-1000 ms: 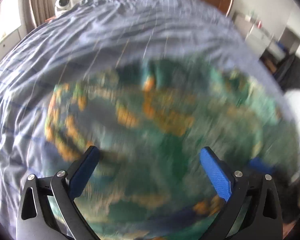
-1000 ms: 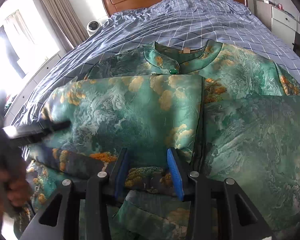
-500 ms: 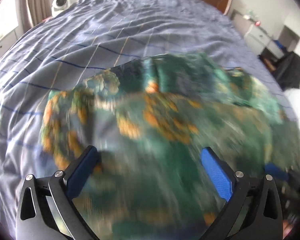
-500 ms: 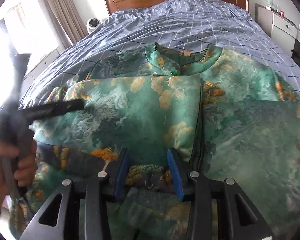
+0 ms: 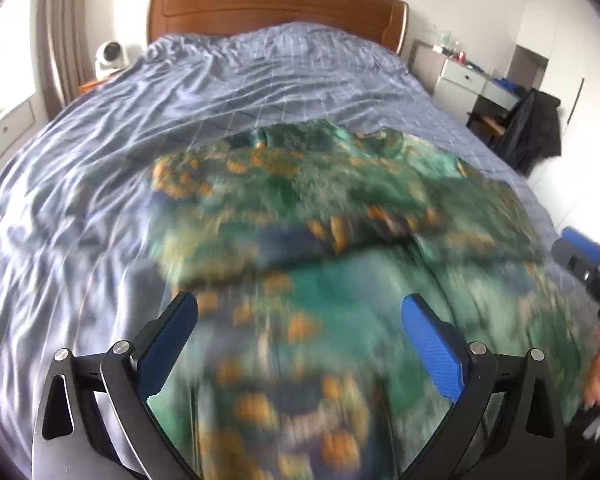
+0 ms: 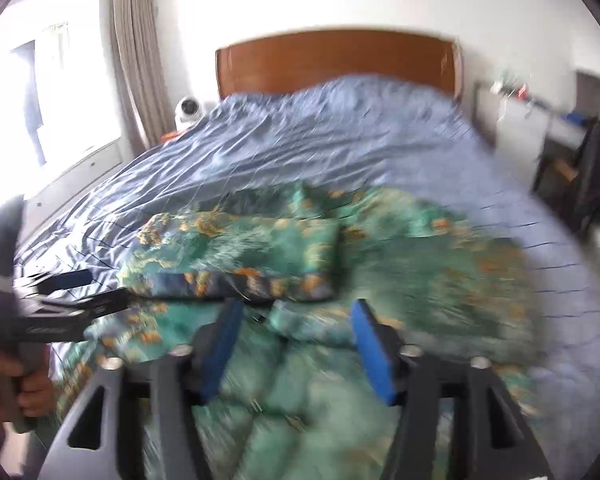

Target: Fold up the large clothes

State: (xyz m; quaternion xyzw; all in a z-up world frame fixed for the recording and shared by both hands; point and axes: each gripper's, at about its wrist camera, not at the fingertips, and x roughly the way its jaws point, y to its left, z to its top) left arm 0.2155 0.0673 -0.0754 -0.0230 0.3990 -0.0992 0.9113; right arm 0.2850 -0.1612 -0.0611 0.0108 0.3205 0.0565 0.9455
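- A white round gadget (image 5: 110,54) sits at the far left, by the top of the bed (image 5: 80,200).
- The left gripper (image 5: 300,332) has its blue pads spread wide apart. Nothing is in it.
- The green and orange garment (image 5: 340,200) lies partly folded on the blue checked bed cover, below and ahead of both grippers. The pictures are blurry.
- The right gripper (image 6: 296,340) is opening its jaws. The cloth shows between the pads, but they do not pinch it.
- A dark coat (image 5: 532,132) hangs by the white desk (image 5: 468,80) on the right.
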